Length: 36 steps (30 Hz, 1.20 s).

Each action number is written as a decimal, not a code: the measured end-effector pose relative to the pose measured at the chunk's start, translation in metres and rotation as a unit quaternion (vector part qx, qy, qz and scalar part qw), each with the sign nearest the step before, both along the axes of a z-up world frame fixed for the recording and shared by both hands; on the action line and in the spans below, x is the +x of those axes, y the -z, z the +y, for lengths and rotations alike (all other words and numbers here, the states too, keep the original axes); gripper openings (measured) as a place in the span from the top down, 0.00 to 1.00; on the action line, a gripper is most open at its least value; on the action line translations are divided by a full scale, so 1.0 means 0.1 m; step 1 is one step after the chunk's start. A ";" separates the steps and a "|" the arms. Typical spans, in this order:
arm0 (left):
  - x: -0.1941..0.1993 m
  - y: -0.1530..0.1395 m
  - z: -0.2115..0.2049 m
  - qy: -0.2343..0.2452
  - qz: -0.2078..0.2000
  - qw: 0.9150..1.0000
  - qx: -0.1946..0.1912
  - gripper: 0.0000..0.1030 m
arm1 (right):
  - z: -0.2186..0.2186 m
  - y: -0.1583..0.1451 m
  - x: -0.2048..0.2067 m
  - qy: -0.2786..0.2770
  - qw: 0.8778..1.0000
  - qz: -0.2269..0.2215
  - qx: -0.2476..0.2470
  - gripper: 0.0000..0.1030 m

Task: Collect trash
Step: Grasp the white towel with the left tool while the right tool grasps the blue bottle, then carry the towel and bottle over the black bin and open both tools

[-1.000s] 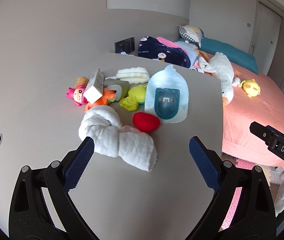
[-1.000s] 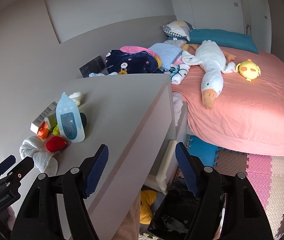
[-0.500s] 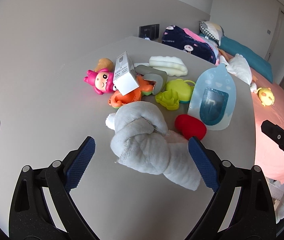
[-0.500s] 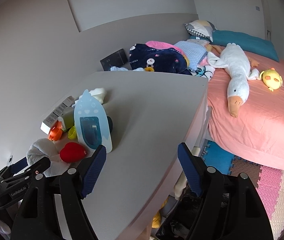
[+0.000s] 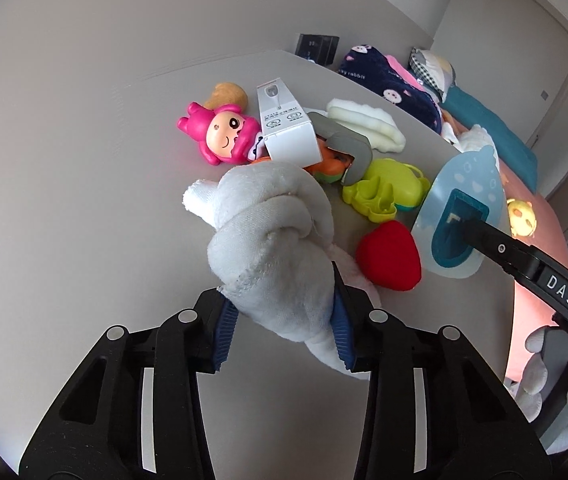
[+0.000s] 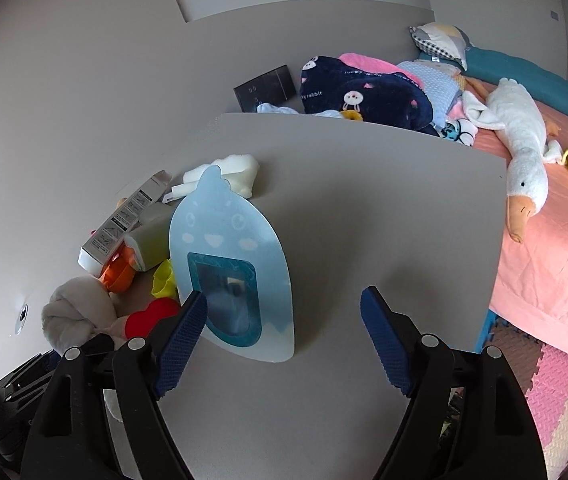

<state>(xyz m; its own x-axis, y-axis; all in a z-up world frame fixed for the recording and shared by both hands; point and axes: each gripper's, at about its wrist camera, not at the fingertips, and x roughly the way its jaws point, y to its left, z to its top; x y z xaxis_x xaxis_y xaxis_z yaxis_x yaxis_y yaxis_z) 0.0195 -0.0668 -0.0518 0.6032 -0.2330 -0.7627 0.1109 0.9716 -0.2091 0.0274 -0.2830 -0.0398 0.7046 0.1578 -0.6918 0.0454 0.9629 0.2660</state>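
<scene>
A knotted white cloth (image 5: 271, 240) lies at the near end of a pile of toys on the grey table (image 5: 83, 220). My left gripper (image 5: 281, 312) has its jaws closing on this cloth, and both blue pads press into its sides. In the right wrist view the same cloth (image 6: 71, 312) sits at the far left. My right gripper (image 6: 284, 298) is open and its jaws are opening. A light blue pouch (image 6: 231, 272) stands just ahead of its left finger, untouched by the pads. One right finger (image 5: 524, 264) reaches in front of the pouch (image 5: 464, 184).
Behind the cloth lie a red heart toy (image 5: 388, 256), green toys (image 5: 384, 192), a white carton (image 5: 288, 128), a pink doll (image 5: 219, 132) and a white sponge (image 5: 368, 124). The table edge (image 6: 492, 280) drops to a pink bed (image 6: 556, 260) with a plush goose (image 6: 520, 128).
My left gripper moved forward and down over the white cloth and closed on it. My right gripper swung left over the table, up to the blue pouch.
</scene>
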 end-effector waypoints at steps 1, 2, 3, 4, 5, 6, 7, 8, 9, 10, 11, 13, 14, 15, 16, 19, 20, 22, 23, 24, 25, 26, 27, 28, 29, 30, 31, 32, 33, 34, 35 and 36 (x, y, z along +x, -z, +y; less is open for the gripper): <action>-0.01 0.00 0.01 -0.003 -0.002 1.000 0.001 0.62 | 0.02 0.02 0.03 -0.002 1.000 0.003 0.000 0.23; -0.01 0.00 0.02 -0.006 -0.004 1.000 -0.001 0.62 | 0.04 0.04 0.07 -0.004 1.000 0.006 -0.001 0.23; -0.01 0.00 0.04 -0.010 -0.005 1.000 -0.004 0.62 | 0.07 0.05 0.11 -0.008 1.000 0.008 0.000 0.23; -0.01 0.01 0.06 -0.012 -0.007 1.000 -0.009 0.62 | 0.09 0.07 0.14 -0.010 1.000 0.011 -0.001 0.23; 0.00 0.01 0.08 -0.013 -0.007 1.000 -0.015 0.62 | 0.11 0.07 0.17 -0.013 1.000 0.012 -0.001 0.23; 0.00 0.01 0.09 -0.012 -0.007 1.000 -0.021 0.62 | 0.13 0.08 0.19 -0.015 1.000 0.012 -0.003 0.23; -0.01 0.01 0.11 -0.013 -0.007 1.000 -0.025 0.62 | 0.15 0.08 0.22 -0.016 1.000 0.013 -0.004 0.23; -0.01 0.01 0.12 -0.012 -0.006 1.000 -0.027 0.62 | 0.16 0.08 0.24 -0.018 1.000 0.013 -0.004 0.23; -0.03 0.01 0.13 -0.011 -0.007 1.000 -0.028 0.62 | 0.17 0.08 0.26 -0.020 1.000 0.015 -0.003 0.23; -0.03 0.01 0.13 -0.011 -0.007 0.999 -0.030 0.62 | 0.18 0.08 0.28 -0.022 1.000 0.016 -0.002 0.23; -0.04 0.01 0.13 -0.011 -0.007 0.999 -0.032 0.62 | 0.19 0.08 0.30 -0.024 1.000 0.018 0.001 0.23; -0.05 0.01 0.14 -0.010 -0.007 0.999 -0.034 0.62 | 0.21 0.08 0.34 -0.027 0.999 0.019 0.000 0.24; -0.06 0.01 0.15 -0.010 -0.007 0.999 -0.034 0.62 | 0.22 0.08 0.35 -0.031 0.999 0.019 0.000 0.27; -0.06 0.01 0.15 -0.009 -0.007 0.999 -0.034 0.62 | 0.24 0.08 0.36 -0.037 0.999 0.019 0.002 0.33; -0.07 0.01 0.15 -0.008 -0.008 0.999 -0.034 0.62 | 0.25 0.08 0.37 -0.037 0.999 0.019 -0.001 0.33; -0.09 0.01 0.14 -0.006 -0.010 1.000 -0.029 0.62 | 0.30 0.06 0.35 -0.037 0.999 0.016 -0.017 0.35; -0.10 0.01 0.14 -0.006 -0.010 1.000 -0.028 0.62 | 0.31 0.06 0.33 -0.036 0.999 0.015 -0.020 0.35; -0.10 0.00 0.14 -0.006 -0.013 0.999 -0.029 0.62 | 0.32 0.03 0.27 -0.031 0.999 0.010 -0.026 0.36; -0.10 -0.01 0.13 -0.006 -0.014 0.999 -0.028 0.62 | 0.31 0.02 0.24 -0.028 0.999 0.007 -0.028 0.36; -0.10 -0.02 0.13 -0.007 -0.016 1.000 -0.027 0.62 | 0.31 -0.01 0.21 -0.025 0.999 0.003 -0.029 0.37; -0.11 -0.03 0.13 -0.007 -0.019 0.999 -0.025 0.63 | 0.30 -0.04 0.16 -0.022 0.999 -0.001 -0.029 0.37; -0.11 -0.05 0.13 -0.006 -0.023 0.999 -0.023 0.64 | 0.29 -0.07 0.12 -0.020 0.999 -0.005 -0.030 0.37; -0.12 -0.07 0.12 -0.005 -0.026 0.999 -0.022 0.65 | 0.28 -0.11 0.08 -0.018 0.999 -0.008 -0.032 0.37; -0.13 -0.09 0.11 -0.004 -0.030 0.999 -0.021 0.66 | 0.26 -0.14 0.05 -0.015 0.999 -0.010 -0.033 0.37; -0.14 -0.11 0.11 -0.003 -0.034 0.999 -0.020 0.67 | 0.25 -0.18 0.00 -0.014 0.999 -0.012 -0.033 0.37; -0.16 -0.14 0.10 -0.001 -0.038 0.999 -0.018 0.68 | 0.23 -0.22 -0.03 -0.013 0.999 -0.014 -0.031 0.38; -0.18 -0.16 0.09 0.001 -0.043 0.999 -0.016 0.69 | 0.22 -0.25 -0.06 -0.012 0.999 -0.016 -0.029 0.38; -0.20 -0.19 0.08 0.003 -0.048 0.999 -0.015 0.69 | 0.21 -0.28 -0.10 -0.012 0.999 -0.016 -0.029 0.38; -0.22 -0.22 0.07 0.004 -0.053 0.998 -0.014 0.70 | 0.20 -0.30 -0.14 -0.012 0.999 -0.016 -0.029 0.38; -0.25 -0.24 0.06 0.004 -0.058 0.998 -0.012 0.70 | 0.19 -0.32 -0.17 -0.012 0.999 -0.015 -0.029 0.38; -0.28 -0.26 0.06 0.005 -0.063 0.998 -0.011 0.71 | 0.18 -0.34 -0.21 -0.013 0.999 -0.016 -0.030 0.38; -0.31 -0.28 0.06 0.005 -0.065 0.998 -0.011 0.71 | 0.17 -0.35 -0.26 -0.012 0.999 -0.017 -0.029 0.38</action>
